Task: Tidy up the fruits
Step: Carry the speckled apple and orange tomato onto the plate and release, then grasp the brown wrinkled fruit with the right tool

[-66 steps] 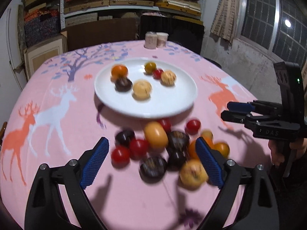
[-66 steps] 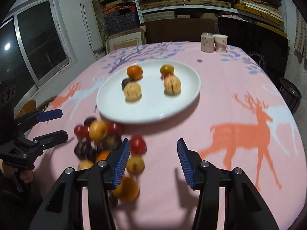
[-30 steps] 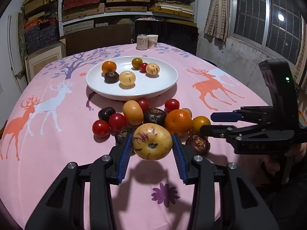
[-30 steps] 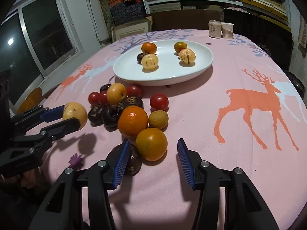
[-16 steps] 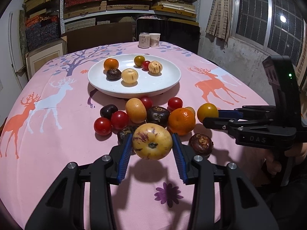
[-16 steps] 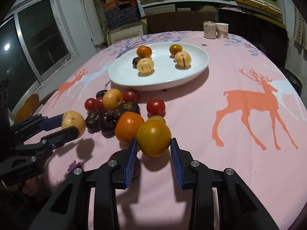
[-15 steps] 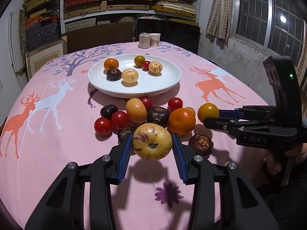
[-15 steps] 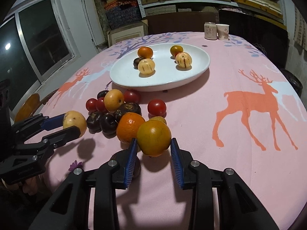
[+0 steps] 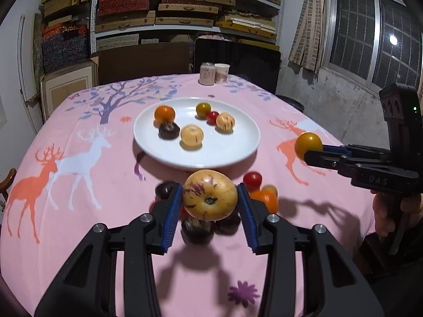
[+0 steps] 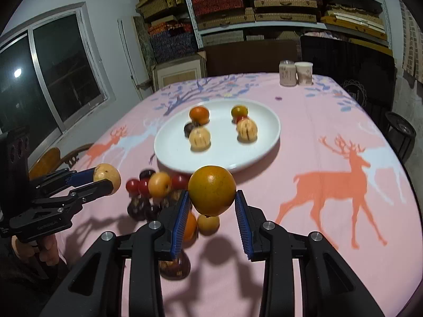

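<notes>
Both tools now hang higher, left tool (image 9: 210, 206) pinching the speckled yellow fruit (image 9: 210, 195), right tool (image 10: 212, 211) newly pinching the orange (image 10: 212, 190); either round fruit could slip and scatter the pile (image 10: 156, 187) below.

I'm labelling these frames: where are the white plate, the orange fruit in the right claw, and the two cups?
white plate (image 9: 232, 155): left wrist view, bare near rim.
orange fruit (image 10: 212, 190): right wrist view, front face.
two cups (image 10: 295, 74): right wrist view, where they meet.

A glossy white plate (image 9: 246, 142) that looks ceramic sits on a matt pink printed cloth (image 9: 105, 185). The gripper pads (image 9: 173, 215) are ribbed blue, seemingly rubber, on matt black plastic arms with shiny metal screws (image 9: 100, 228).
</notes>
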{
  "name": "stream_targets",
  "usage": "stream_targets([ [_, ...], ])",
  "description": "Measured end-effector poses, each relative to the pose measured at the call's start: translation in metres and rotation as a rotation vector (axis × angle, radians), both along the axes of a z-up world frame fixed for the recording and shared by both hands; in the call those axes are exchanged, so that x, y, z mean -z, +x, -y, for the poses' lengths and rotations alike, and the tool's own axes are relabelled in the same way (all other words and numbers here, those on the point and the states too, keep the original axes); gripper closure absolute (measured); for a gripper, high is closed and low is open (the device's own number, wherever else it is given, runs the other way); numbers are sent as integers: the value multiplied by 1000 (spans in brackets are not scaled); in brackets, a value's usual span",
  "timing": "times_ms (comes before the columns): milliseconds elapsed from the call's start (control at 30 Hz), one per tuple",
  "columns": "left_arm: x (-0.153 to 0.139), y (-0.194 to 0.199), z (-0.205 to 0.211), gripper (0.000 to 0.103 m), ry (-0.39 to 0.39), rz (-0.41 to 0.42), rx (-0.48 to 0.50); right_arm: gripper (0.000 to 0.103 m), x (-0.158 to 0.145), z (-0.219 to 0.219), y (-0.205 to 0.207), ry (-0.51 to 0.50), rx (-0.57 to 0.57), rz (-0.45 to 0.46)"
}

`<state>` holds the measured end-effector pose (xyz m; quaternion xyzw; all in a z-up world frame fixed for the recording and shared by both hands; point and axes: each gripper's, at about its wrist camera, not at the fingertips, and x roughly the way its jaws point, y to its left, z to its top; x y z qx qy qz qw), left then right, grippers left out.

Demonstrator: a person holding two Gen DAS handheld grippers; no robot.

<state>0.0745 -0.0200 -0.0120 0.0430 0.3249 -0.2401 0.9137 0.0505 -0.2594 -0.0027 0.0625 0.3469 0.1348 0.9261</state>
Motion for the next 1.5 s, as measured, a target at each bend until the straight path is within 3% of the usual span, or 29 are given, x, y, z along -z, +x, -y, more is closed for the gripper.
stream_targets([
  [167,-15,42,5,62,1,-19,-17,68,-25,5,33,10,-8,23],
  [333,-6,99,20,62,24,-70,-43,67,-29,-3,93,23,-33,-17],
  [600,27,167,35,62,68,-166,-71,67,9,-30,187,12,-28,-129],
  [867,54,189,36,61,83,-241,-74,66,42,-49,231,-40,-25,-191],
  [900,54,190,36,58,79,-242,-71,66,44,-51,232,-41,-30,-193],
  [933,54,190,36,43,82,-244,-71,66,45,-53,232,-41,-36,-192],
  [967,53,191,36,36,81,-233,-78,64,45,-55,231,-44,-41,-189],
  [1200,28,171,22,34,30,-161,-102,64,19,-52,197,-63,-39,-103],
  [1367,-4,120,7,22,-10,-50,-89,62,-7,-36,140,-33,-56,-43],
  [1500,-5,78,4,20,9,-20,-50,59,-5,-26,82,-25,-70,-33],
])
